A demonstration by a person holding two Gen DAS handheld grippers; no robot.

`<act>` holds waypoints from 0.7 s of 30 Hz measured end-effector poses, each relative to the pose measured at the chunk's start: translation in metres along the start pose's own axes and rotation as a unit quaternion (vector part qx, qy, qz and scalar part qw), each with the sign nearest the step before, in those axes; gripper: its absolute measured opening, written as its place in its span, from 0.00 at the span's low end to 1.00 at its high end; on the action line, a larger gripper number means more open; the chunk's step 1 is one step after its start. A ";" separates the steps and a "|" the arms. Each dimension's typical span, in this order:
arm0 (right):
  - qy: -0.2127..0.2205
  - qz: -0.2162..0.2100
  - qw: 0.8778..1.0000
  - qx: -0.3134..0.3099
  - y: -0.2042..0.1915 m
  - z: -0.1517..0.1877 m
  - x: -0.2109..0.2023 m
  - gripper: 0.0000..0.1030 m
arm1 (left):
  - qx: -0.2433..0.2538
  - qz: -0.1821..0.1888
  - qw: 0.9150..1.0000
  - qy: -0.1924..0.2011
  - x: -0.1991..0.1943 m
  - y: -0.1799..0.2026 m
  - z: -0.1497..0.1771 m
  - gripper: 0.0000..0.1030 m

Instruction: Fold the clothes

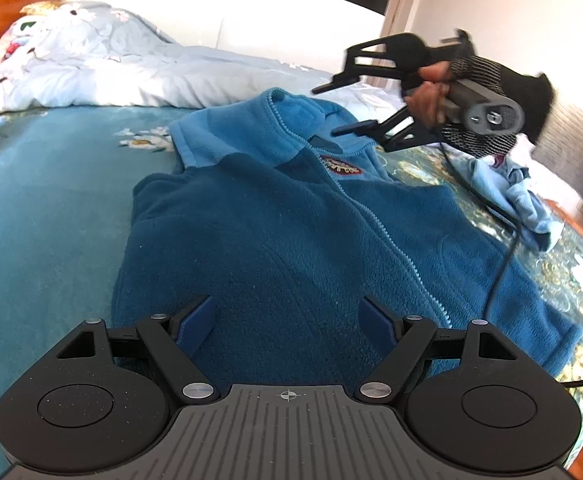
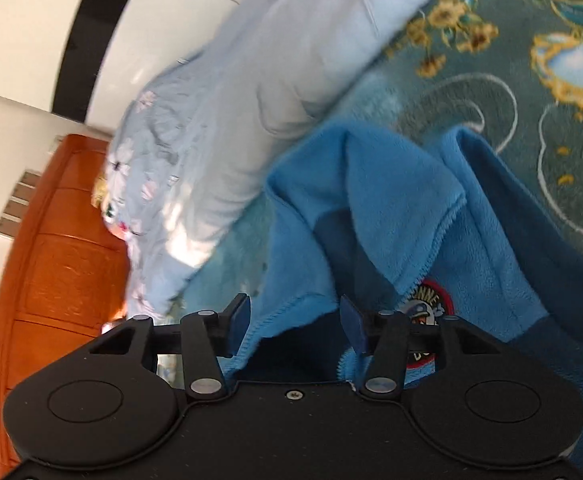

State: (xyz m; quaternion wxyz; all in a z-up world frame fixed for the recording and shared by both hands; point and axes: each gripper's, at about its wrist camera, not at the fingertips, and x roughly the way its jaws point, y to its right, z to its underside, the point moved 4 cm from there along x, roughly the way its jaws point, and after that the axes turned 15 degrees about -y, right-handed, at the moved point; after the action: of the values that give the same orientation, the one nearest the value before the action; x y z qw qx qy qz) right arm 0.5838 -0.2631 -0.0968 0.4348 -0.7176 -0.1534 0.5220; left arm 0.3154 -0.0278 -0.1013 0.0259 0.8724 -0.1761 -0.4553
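Observation:
A blue fleece zip jacket (image 1: 291, 220) lies front-up on the bed, collar at the far end, with a round red badge (image 1: 341, 168) on the chest. My left gripper (image 1: 289, 316) is open and empty, hovering over the jacket's lower part. My right gripper (image 1: 341, 110) is open in the air just above the collar, held by a hand in a dark sleeve. In the right wrist view the right gripper (image 2: 295, 322) is open over the light blue collar (image 2: 371, 200), with the badge (image 2: 425, 308) just behind its right finger.
The bed has a teal flowered cover (image 1: 31, 220). A pale blue quilt (image 1: 111, 64) is bunched at the far side. A light blue garment (image 1: 519, 196) lies crumpled at the right. An orange wooden headboard (image 2: 59, 272) stands beyond the quilt. A black cable (image 1: 503, 264) trails over the jacket.

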 end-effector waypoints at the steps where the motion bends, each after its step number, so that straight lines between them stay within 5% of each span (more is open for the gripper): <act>1: -0.002 -0.003 1.000 0.005 0.001 0.001 0.005 0.50 | -0.001 0.000 1.000 0.000 -0.001 0.000 0.000 0.75; 12: -0.004 -0.034 0.998 0.058 0.000 -0.003 0.030 0.47 | -0.004 0.002 1.000 -0.001 0.000 0.001 0.000 0.77; 18: -0.017 0.005 1.000 0.006 -0.009 -0.001 0.034 0.12 | -0.004 0.005 1.000 0.000 0.000 0.000 0.000 0.77; 21: -0.011 0.023 0.999 -0.032 -0.015 0.002 0.032 0.09 | -0.002 0.005 1.000 0.000 0.001 -0.001 -0.001 0.77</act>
State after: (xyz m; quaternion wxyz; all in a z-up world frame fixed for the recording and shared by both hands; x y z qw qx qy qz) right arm 0.5986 -0.2324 -0.1046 0.3978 -0.7287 -0.1578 0.5347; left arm 0.3167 -0.0275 -0.1019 0.0300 0.8715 -0.1790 -0.4556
